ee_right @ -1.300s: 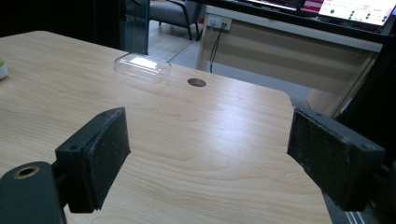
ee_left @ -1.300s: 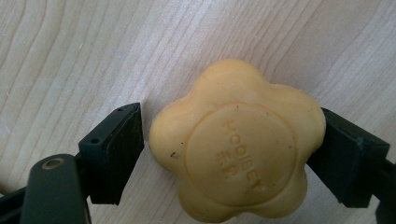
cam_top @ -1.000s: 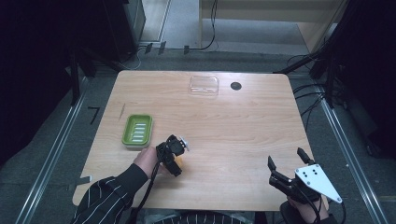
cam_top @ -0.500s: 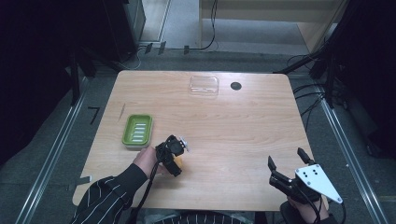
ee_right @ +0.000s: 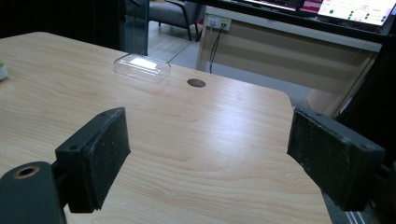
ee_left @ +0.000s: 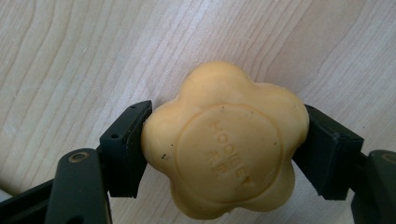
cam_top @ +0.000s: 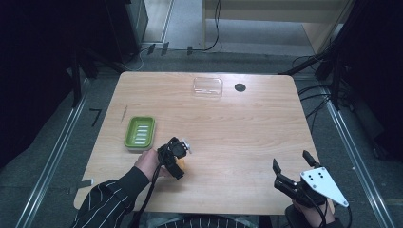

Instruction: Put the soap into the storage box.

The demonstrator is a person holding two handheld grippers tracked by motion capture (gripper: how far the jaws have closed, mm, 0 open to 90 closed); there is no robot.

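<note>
A yellow flower-shaped soap bar (ee_left: 224, 151) sits between the jaws of my left gripper (ee_left: 224, 154), which press on both its sides just above the wooden table (ee_left: 70, 60). In the high view the left gripper (cam_top: 178, 161) points down at the table's front left, right of a green soap dish (cam_top: 139, 131); the soap is hidden under it there. My right gripper (cam_top: 291, 166) hovers at the front right corner, open and holding nothing. Its wide-apart pads (ee_right: 100, 149) frame bare tabletop in the right gripper view.
A clear plastic lid (cam_top: 207, 87) lies near the table's far edge, with a round black cable hole (cam_top: 240, 87) beside it; both also appear as the lid (ee_right: 142, 66) and hole (ee_right: 196, 82) ahead of the right gripper. Cables run on the floor beyond.
</note>
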